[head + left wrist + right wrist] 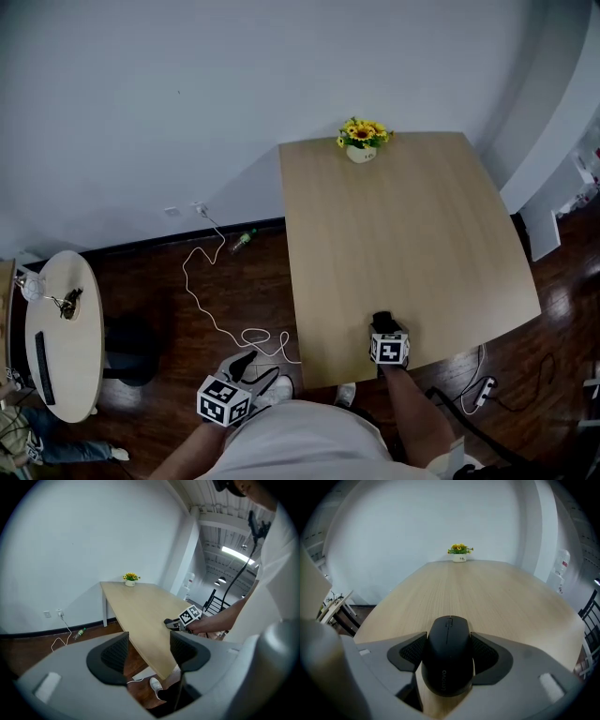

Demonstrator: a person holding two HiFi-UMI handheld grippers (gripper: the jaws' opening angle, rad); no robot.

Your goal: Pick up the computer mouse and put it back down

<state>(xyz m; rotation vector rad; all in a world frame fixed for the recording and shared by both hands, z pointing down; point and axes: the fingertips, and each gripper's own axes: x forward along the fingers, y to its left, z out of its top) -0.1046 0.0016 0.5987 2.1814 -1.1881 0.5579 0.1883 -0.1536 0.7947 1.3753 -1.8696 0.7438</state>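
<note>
Mouse (448, 665) clamped in right tongs (449, 644) | left tongs (149, 648) apart, empty | flowerpot (362, 150) far across table (412, 244)

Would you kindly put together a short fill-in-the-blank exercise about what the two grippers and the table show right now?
1. The right gripper is shut on a black ____.
2. The left gripper, off to the side of the table, has its jaws apart and holds ____.
3. A pot of yellow ____ stands at the table's far edge.

Missing words: mouse; nothing; flowers.
</note>
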